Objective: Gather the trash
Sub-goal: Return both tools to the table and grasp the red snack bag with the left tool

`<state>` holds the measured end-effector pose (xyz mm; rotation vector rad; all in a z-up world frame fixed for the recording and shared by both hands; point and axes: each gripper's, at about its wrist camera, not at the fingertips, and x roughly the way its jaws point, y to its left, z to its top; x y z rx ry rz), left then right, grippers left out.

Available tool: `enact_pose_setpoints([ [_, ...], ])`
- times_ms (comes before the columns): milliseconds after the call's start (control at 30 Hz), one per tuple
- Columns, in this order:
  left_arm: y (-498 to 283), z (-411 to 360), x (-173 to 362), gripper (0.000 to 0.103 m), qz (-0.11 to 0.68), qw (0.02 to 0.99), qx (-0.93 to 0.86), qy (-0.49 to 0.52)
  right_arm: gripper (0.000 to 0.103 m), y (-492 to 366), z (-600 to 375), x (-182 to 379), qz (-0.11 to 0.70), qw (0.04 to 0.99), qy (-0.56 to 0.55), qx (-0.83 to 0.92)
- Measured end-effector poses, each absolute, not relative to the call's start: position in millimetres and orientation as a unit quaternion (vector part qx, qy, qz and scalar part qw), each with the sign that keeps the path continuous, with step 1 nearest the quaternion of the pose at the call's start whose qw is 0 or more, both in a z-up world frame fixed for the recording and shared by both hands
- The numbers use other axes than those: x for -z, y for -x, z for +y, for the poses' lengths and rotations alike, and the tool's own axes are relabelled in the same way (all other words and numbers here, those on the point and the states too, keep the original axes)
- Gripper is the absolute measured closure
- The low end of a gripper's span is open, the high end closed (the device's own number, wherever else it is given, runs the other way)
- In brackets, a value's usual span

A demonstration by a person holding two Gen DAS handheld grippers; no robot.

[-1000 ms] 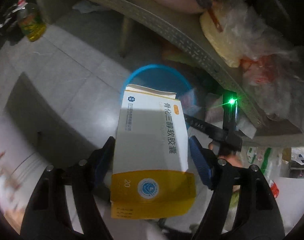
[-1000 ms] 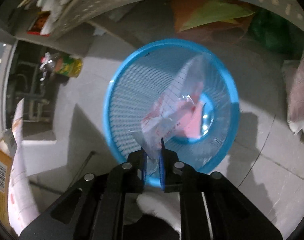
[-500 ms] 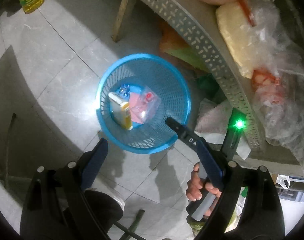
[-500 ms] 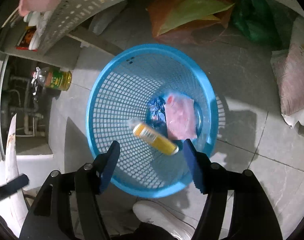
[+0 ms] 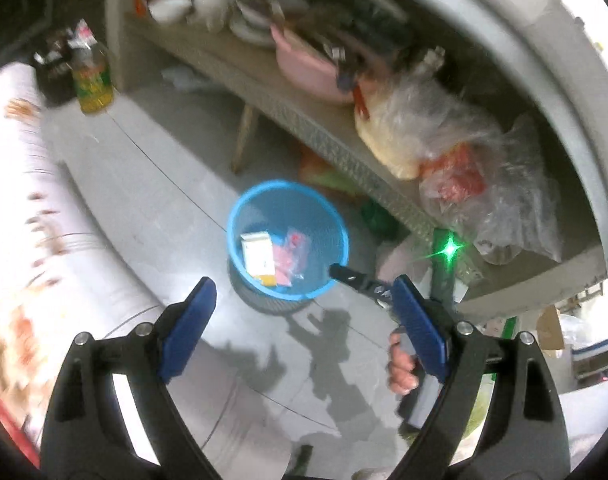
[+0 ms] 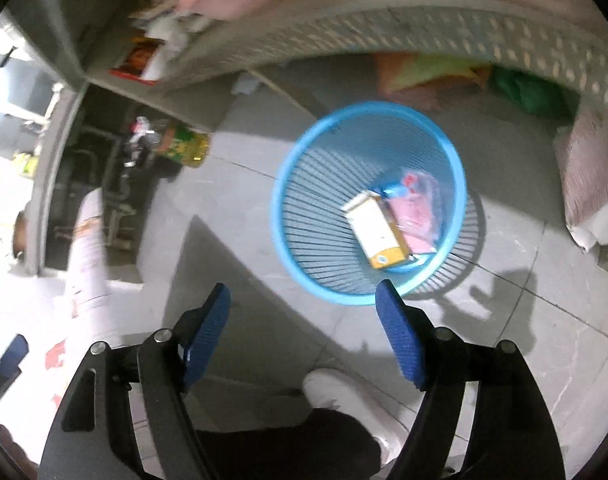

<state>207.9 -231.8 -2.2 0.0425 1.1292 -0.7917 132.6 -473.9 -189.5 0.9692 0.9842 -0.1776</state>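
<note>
Left claw (image 5: 304,320) wide open, empty. Right claw (image 6: 304,320) opening, empty. Blue basket (image 6: 299,240) at 1 o'clock holds box (image 6: 374,232).

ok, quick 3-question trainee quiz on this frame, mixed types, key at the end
1. True or false: the box lies inside the blue basket.
2. Multiple choice: what is between the left gripper's fingers? A) the box B) a pink packet C) nothing
3. Fill in: the basket stands on the ____, beside a shelf.

Key: 1 true. 2 C. 3 floor.
</note>
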Motion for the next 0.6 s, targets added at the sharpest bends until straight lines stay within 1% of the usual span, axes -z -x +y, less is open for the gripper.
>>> enact_pose_setpoints([
  [233,-164,-140,-48,0.018,0.439,0.843,0.309,-0.020,0.030,-137,-442,119,0.423,0.809,-0.407,0.019],
  [433,-139,-52,-64,0.018,0.411,0.878,0.245,-0.005,0.030,-151,-397,78,0.422,0.819,-0.385,-0.058],
  [600,-121,30,-80,0.018,0.377,0.909,0.173,0.035,0.030,-167,-333,47,0.432,0.819,-0.349,-0.146],
])
